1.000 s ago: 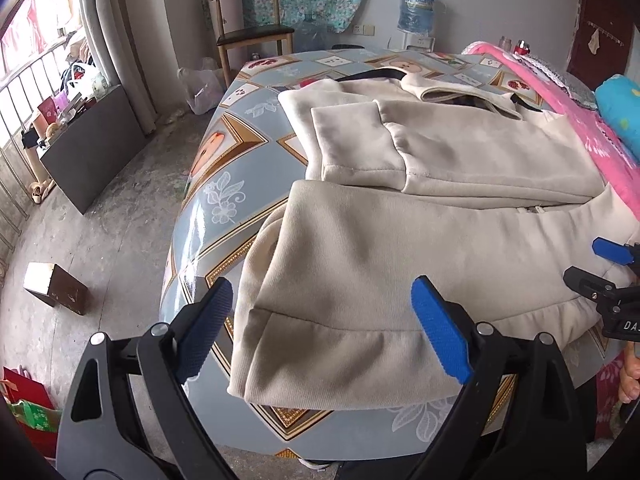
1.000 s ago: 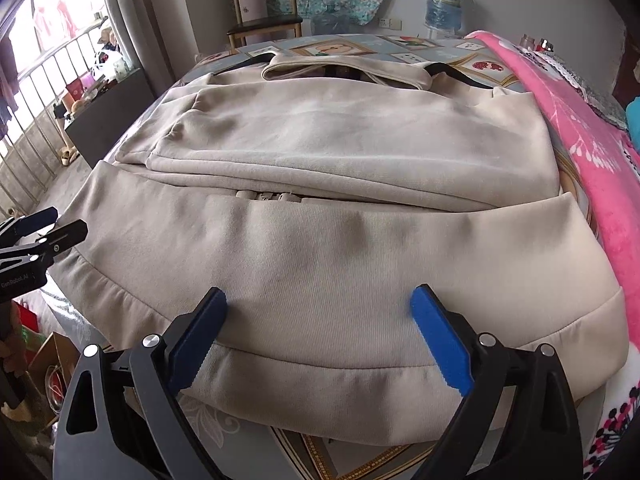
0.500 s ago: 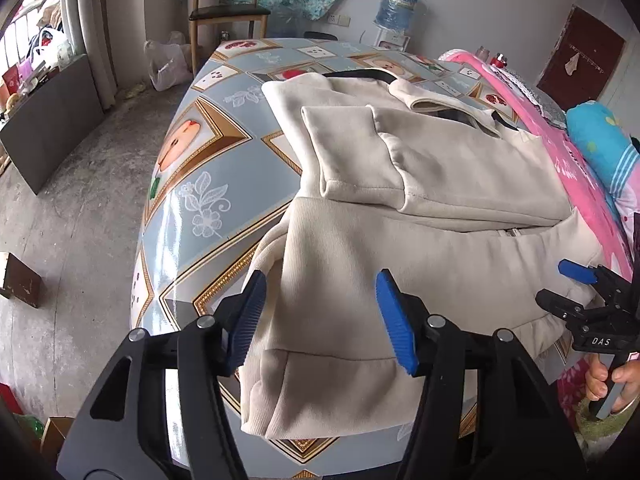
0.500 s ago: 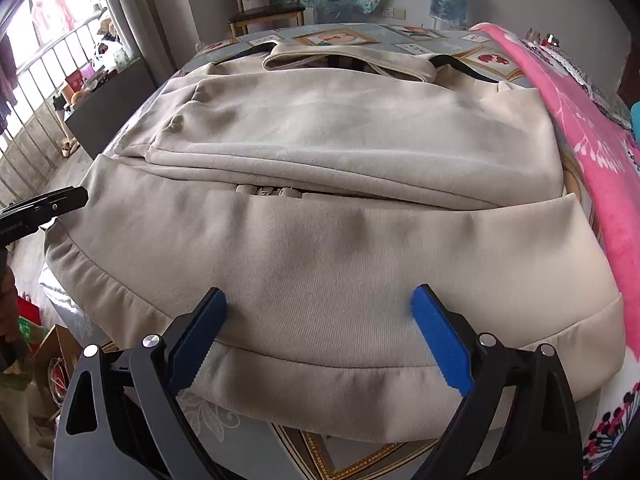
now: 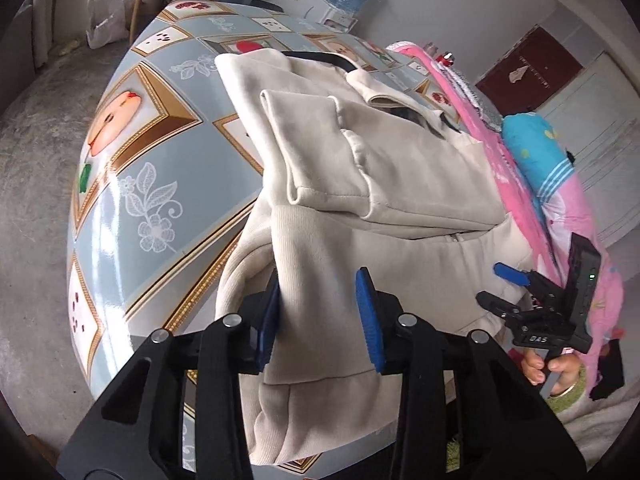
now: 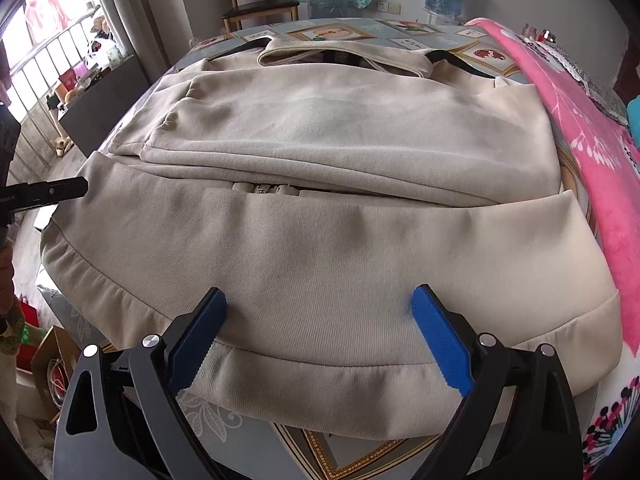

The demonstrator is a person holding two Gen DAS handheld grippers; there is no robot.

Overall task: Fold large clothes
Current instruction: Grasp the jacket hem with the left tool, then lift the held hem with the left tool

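A patterned grey-blue worktop (image 5: 132, 184) carries a large cream jacket (image 6: 320, 168), spread flat with its sleeves folded across the chest and its hem hanging over the near edge. A pink blanket (image 6: 592, 160) lies along the jacket's right side. The left tool (image 5: 318, 320) is partly closed, its blue pads (image 5: 370, 320) on either side of a raised fold at the jacket's left hem corner; a firm grip cannot be confirmed. The right tool (image 6: 320, 344) is wide open above the hem, holding nothing.
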